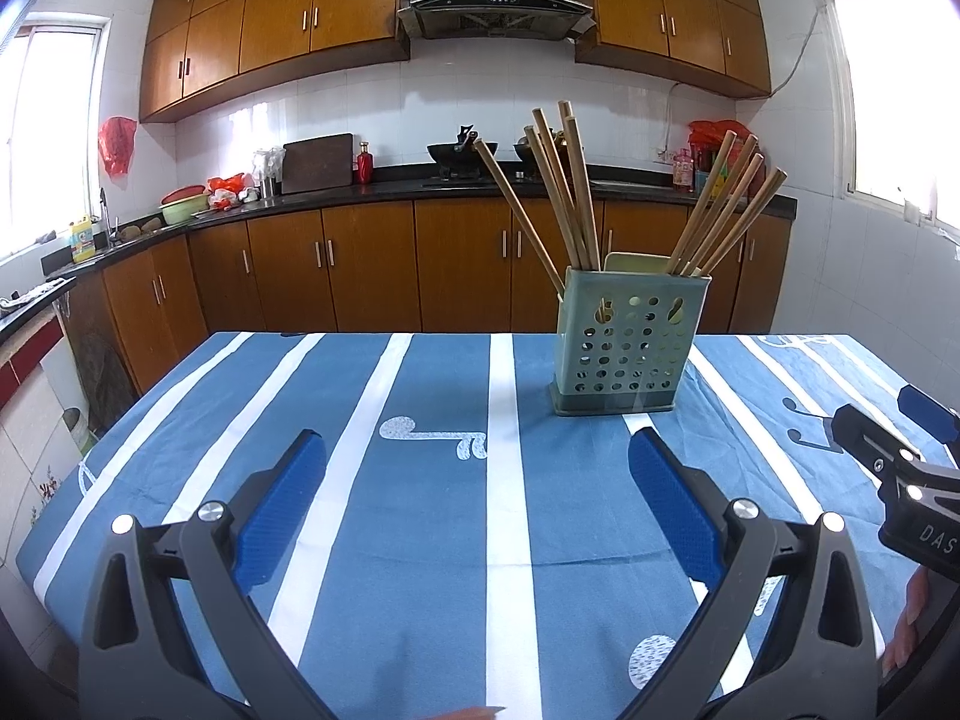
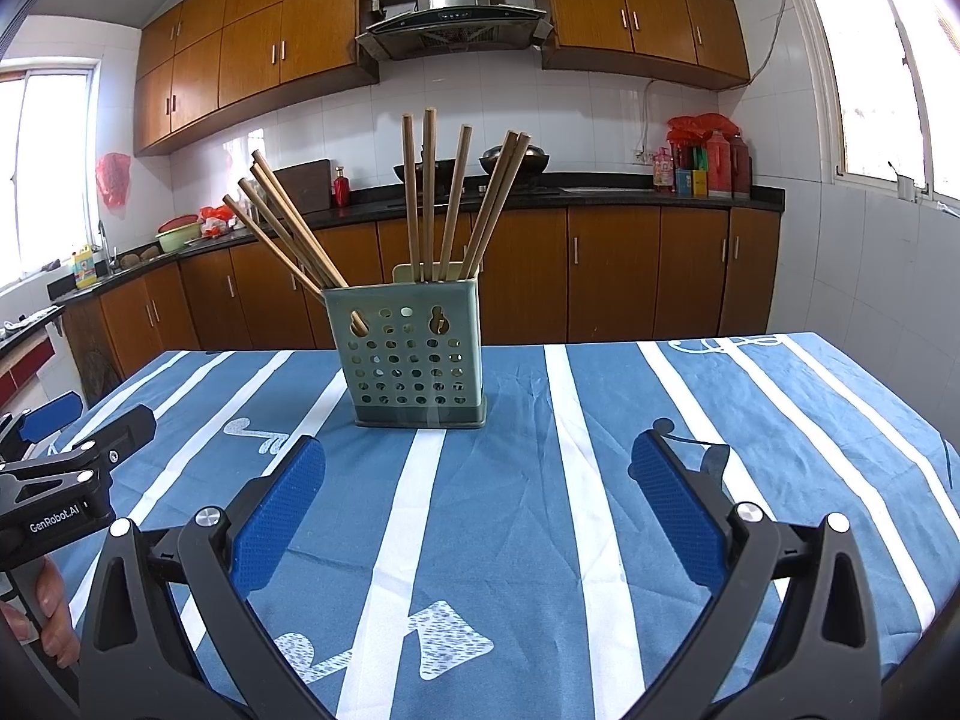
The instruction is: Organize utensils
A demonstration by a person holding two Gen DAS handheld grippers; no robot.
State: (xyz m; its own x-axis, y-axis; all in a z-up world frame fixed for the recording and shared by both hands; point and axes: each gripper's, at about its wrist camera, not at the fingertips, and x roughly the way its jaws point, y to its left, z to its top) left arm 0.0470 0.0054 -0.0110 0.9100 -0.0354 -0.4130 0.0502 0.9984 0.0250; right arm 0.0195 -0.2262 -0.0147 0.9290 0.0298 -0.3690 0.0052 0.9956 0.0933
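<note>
Wood, plastic, cloth
Matt wooden chopsticks in a smooth perforated plastic holder; creased cloth below; textured blue pads.

Daylight floods the kitchen from windows on both sides, their panes blown out to white in both views. The white wall tiles carry soft glare. Shadows on the blue striped cloth over the bench are faint and soft. Focus is sharp throughout; fisheye distortion bows the cabinets and darkens the corners.
</note>
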